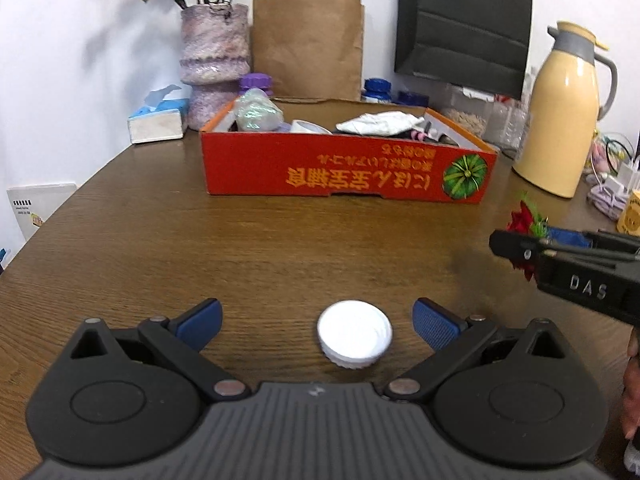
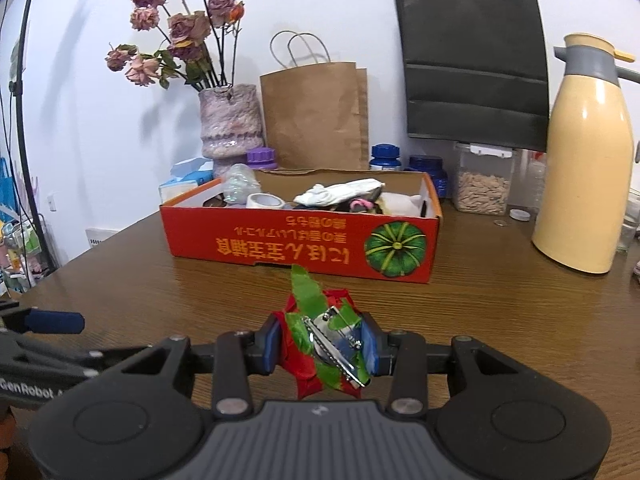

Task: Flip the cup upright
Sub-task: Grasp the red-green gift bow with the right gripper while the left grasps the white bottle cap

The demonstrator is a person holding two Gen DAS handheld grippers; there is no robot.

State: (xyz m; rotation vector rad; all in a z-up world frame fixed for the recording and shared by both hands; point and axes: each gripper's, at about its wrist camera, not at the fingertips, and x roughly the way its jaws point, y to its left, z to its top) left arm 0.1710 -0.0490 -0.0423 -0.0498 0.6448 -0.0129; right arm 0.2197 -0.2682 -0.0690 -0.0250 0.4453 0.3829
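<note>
A small white cup [image 1: 354, 334] stands bottom up on the wooden table [image 1: 280, 248], its ribbed rim on the wood. My left gripper [image 1: 318, 318] is open, its blue pads [image 1: 434, 322] on either side of the cup and apart from it; the cup sits nearer the right pad. My right gripper [image 2: 320, 344] is shut on a red and green fabric flower clip [image 2: 316, 328] with a metal clasp, held above the table. In the left wrist view the right gripper [image 1: 498, 242] enters from the right with the flower [image 1: 520, 220] at its tip.
A red cardboard box [image 1: 344, 170] full of odds and ends lies across the middle of the table. Behind it stand a vase of dried roses [image 1: 214, 60], a brown paper bag [image 1: 308, 44] and a black bag [image 1: 464, 24]. A yellow thermos jug [image 1: 564, 116] stands right.
</note>
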